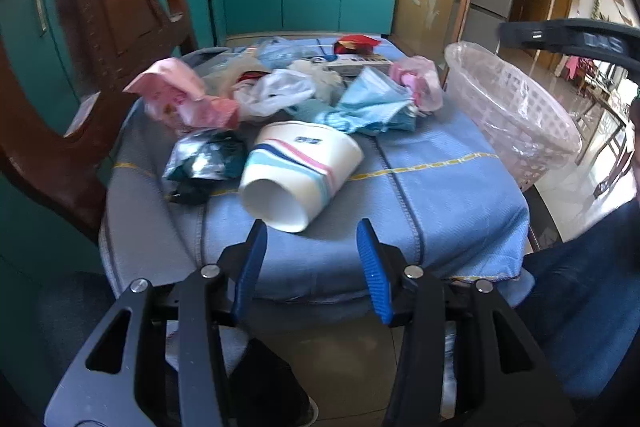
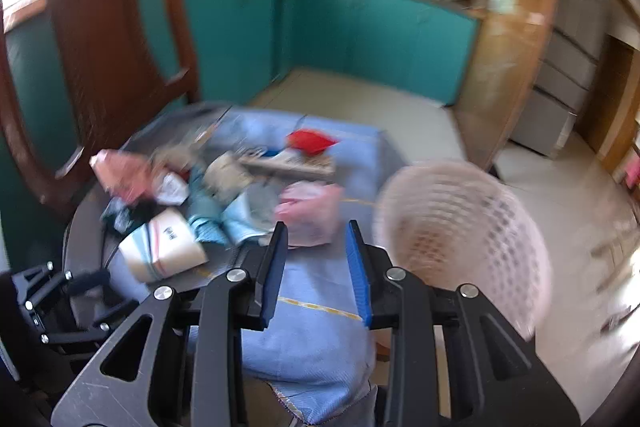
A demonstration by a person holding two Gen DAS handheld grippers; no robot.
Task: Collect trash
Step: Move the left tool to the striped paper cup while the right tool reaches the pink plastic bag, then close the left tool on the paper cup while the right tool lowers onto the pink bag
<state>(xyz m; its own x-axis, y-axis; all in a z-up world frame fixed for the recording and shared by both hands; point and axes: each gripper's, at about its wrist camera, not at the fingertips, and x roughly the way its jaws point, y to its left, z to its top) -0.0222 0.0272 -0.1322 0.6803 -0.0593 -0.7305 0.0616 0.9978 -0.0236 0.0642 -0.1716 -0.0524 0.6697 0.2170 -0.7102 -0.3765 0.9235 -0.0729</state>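
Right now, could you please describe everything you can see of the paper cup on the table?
The white paper cup with blue and pink stripes lies tipped on its side on the light blue cloth, its open mouth facing the left claw. It looks empty and uncrushed, bears a small dark print, and rests beside a crumpled dark foil wrapper.

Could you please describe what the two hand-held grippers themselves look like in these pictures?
Both match: the left hand-held gripper and right hand-held gripper have black angular link arms with triangular cut-outs, silver round pivot bolts, and blue ribbed pads lining two black fingers. No cables show.
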